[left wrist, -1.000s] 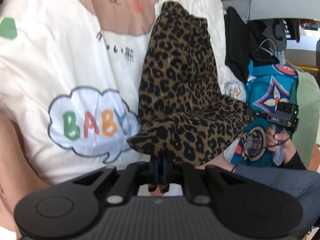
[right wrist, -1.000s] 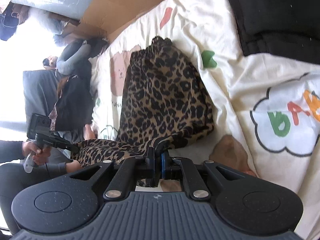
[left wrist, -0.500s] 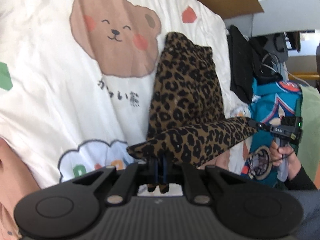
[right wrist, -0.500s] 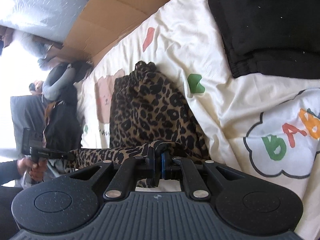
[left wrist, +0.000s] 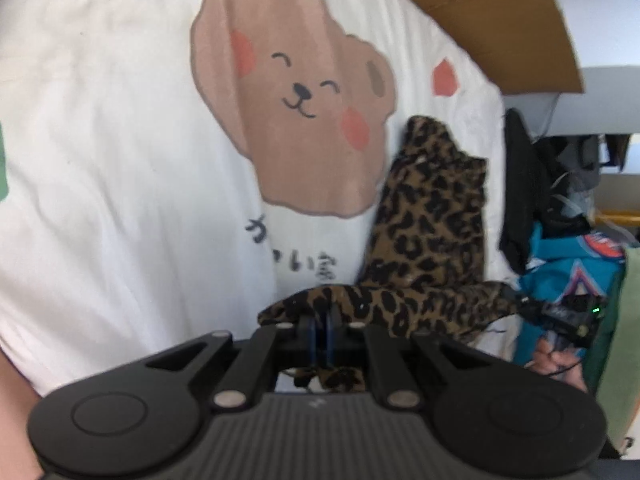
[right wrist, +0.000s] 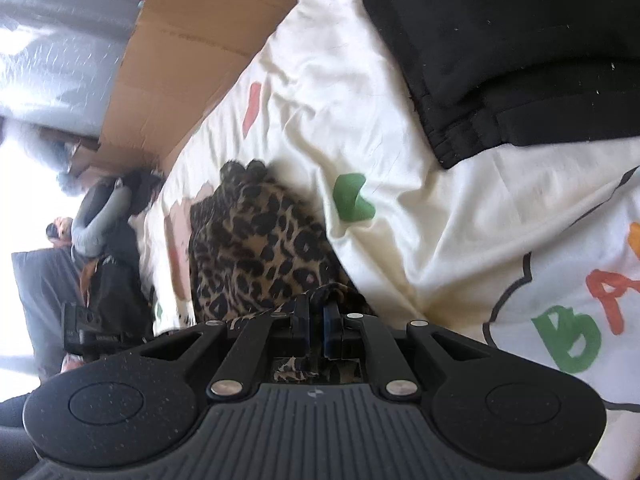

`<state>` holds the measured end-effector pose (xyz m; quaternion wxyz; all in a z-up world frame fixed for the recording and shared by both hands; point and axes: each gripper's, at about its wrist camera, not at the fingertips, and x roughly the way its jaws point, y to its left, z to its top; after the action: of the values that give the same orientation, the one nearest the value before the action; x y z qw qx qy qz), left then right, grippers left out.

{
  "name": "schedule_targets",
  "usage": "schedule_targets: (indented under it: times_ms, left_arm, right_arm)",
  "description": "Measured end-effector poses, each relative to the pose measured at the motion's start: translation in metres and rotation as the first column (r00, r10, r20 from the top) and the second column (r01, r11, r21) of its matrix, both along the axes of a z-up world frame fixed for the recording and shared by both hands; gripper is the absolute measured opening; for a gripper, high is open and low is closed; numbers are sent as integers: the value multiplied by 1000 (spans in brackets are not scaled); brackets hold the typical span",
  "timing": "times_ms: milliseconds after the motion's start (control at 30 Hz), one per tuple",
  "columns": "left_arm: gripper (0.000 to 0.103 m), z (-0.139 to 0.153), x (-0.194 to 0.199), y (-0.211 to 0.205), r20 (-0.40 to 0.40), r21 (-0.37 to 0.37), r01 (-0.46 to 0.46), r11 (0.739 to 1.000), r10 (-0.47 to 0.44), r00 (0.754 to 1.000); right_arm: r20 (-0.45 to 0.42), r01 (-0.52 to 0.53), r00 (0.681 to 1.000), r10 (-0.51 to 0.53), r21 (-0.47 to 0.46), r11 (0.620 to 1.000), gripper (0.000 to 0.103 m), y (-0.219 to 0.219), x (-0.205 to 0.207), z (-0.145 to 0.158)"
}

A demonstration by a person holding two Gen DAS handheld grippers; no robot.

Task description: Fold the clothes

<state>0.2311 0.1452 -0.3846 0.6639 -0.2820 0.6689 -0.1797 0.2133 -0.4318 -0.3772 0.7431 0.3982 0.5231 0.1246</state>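
Both tongs, left (left wrist: pixel 320 320) and right (right wrist: pixel 316 316), angle downward, each clamped on the leopard-print garment (left wrist: pixel 432 240) edge

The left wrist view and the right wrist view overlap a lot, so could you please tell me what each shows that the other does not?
Only the left wrist view shows the bear's smiling face printed on the sheet, and a teal patterned garment at the right edge.

Only the right wrist view shows the black garment, the green shape and the "BA" lettering.

Both show the leopard-print garment, pinched by each hand-held gripper, left and right, plus the white sheet and cardboard.
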Motion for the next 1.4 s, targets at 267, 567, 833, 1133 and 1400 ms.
schedule_targets:
  times_ms: [267, 567, 833, 1133, 1400]
  left_arm:
    - [11, -8, 6, 5, -13, -50, -74, 996, 73, 997]
    - [48, -9, -7, -7, 2, -68, 5, 998, -5, 1000]
    - [48, -2, -4, -7, 21, -136, 2, 991, 1, 1000]
    - [48, 18, 16, -4, 123, -128, -56, 990, 71, 990]
    - [48, 31, 28, -3, 194, -69, -58, 996, 70, 978]
  right_arm:
    - [-10, 18, 1000, -18, -32, 999, 8, 6, 1, -5]
    - [-4, -75, 997, 75, -13, 997, 41, 25, -5, -3]
    - [24, -103, 994, 103, -2, 995, 41, 37, 1, -3]
    - [62, -74, 995, 77, -40, 996, 41, 39, 30, 4]
    - [110, -50, 992, 58, -73, 996, 41, 33, 32, 17]
